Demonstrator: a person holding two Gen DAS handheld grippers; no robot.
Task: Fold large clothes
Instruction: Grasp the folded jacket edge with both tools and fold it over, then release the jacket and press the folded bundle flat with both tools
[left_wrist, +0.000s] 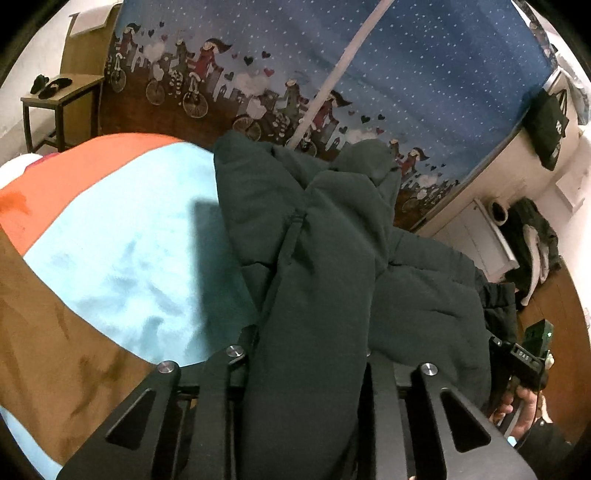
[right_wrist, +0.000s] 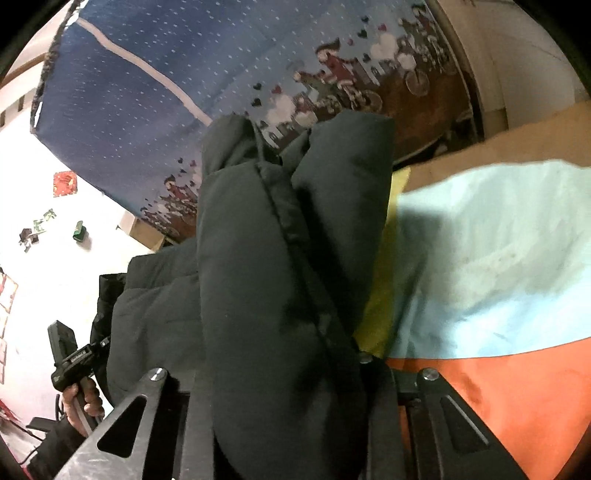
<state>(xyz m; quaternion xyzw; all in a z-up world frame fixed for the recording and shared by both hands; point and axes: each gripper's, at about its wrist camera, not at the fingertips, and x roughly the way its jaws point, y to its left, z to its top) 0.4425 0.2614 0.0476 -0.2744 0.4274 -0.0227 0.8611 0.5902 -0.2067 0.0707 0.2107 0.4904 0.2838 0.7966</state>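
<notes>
A dark green puffy jacket (left_wrist: 325, 258) hangs bunched over a bed cover (left_wrist: 110, 258) patched in light blue, orange and brown. My left gripper (left_wrist: 306, 354) is shut on a thick fold of it; the fabric fills the gap between the fingers and hides the tips. In the right wrist view the same jacket (right_wrist: 266, 258) swells out between the fingers of my right gripper (right_wrist: 280, 369), which is shut on another fold. A seam runs up that fold. Each view shows the other gripper's handle at its edge, held by a hand (left_wrist: 524, 406) (right_wrist: 81, 402).
A blue star-dotted cloth with cartoon cyclists (left_wrist: 406, 74) hangs behind the bed. A small wooden table with dark slippers (left_wrist: 62, 92) stands at far left. A black bag (left_wrist: 546, 125) and a heap of clothes (left_wrist: 532, 240) sit at right by white cabinets.
</notes>
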